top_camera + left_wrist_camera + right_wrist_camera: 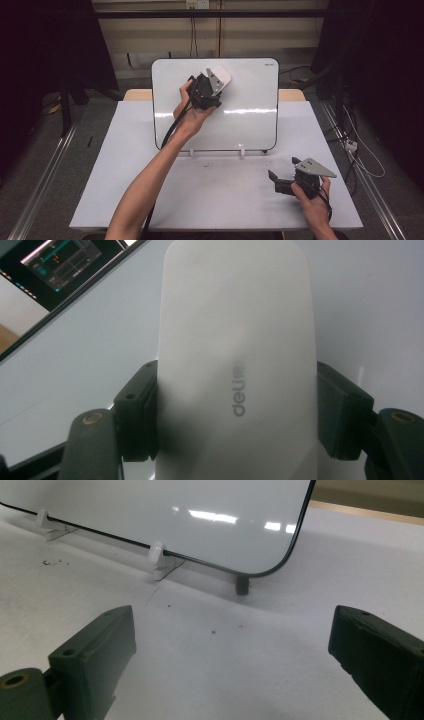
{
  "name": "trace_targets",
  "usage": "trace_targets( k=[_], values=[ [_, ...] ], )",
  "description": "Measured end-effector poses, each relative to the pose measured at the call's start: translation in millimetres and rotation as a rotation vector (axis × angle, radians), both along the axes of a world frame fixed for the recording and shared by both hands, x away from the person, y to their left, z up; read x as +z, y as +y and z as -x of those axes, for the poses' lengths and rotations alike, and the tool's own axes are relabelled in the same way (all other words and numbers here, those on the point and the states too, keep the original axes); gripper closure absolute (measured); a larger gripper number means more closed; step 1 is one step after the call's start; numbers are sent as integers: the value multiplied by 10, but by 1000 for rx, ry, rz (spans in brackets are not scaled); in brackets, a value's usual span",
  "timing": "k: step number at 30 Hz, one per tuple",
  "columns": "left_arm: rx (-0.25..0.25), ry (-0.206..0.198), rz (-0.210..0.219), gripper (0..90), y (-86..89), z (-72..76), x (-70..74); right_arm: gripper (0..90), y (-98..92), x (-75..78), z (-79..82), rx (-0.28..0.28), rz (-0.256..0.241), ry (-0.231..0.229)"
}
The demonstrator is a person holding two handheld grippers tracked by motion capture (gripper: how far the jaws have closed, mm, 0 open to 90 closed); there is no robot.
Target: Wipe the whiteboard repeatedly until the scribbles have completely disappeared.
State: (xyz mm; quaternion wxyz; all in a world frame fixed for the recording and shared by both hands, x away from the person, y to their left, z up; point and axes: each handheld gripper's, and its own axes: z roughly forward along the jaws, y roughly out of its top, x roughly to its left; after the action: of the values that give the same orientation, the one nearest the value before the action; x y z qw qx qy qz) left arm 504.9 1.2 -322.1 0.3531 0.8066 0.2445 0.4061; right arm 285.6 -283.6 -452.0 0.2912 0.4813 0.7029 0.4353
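A white table (150, 200) carries a whiteboard (250, 115) propped upright at its far side. The left gripper (212, 86) clamps a white eraser (237, 340) against the board's upper middle. The right gripper (280, 182) rests with jaws spread wide at the near right of the table, holding nothing.
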Motion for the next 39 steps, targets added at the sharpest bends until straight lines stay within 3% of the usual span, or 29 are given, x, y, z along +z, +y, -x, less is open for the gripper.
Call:
trace_targets(
  k=[2, 7, 9, 17, 21, 24, 25, 27, 30, 33, 36, 39],
  values=[
    [8, 14, 23, 310, 46, -16, 8, 52, -8, -2, 7, 2, -1, 1],
    [36, 12, 15, 311, -17, -31, 11, 51, -27, 3, 22, -7, -6, 1],
    [31, 16, 30, 312, -43, -38, 42, 51, -19, 1, 16, -4, -3, 3],
    [-33, -9, -45, 312, -397, -71, 91, 51, 8, 7, -2, -1, -1, 1],
    [-104, 11, -112, 312, -671, 12, -7, 52, 7, 9, -2, 1, -5, 1],
    [-133, 1, -132, 313, -740, 86, -60, 51, 0, 3, -9, -2, -5, 5],
    [-145, 0, -117, 313, -714, 95, -52, 51, 1, 0, -13, 2, -6, 6],
    [-185, 61, -72, 313, -652, 91, -48, 51, 1, -3, -21, 3, -3, 4],
    [-193, 57, -52, 313, -602, 115, -80, 51, 13, -4, -44, 1, -5, 8],
    [-210, 69, 15, 313, -471, 138, -76, 52, 39, -4, -53, 12, 0, 1],
    [-205, 44, 56, 313, -299, 223, -34, 52, 41, -5, -48, 12, 2, 5],
    [-177, 52, 103, 313, -103, 313, -53, 52, 29, -9, -31, 7, 3, 9]
  ],
)
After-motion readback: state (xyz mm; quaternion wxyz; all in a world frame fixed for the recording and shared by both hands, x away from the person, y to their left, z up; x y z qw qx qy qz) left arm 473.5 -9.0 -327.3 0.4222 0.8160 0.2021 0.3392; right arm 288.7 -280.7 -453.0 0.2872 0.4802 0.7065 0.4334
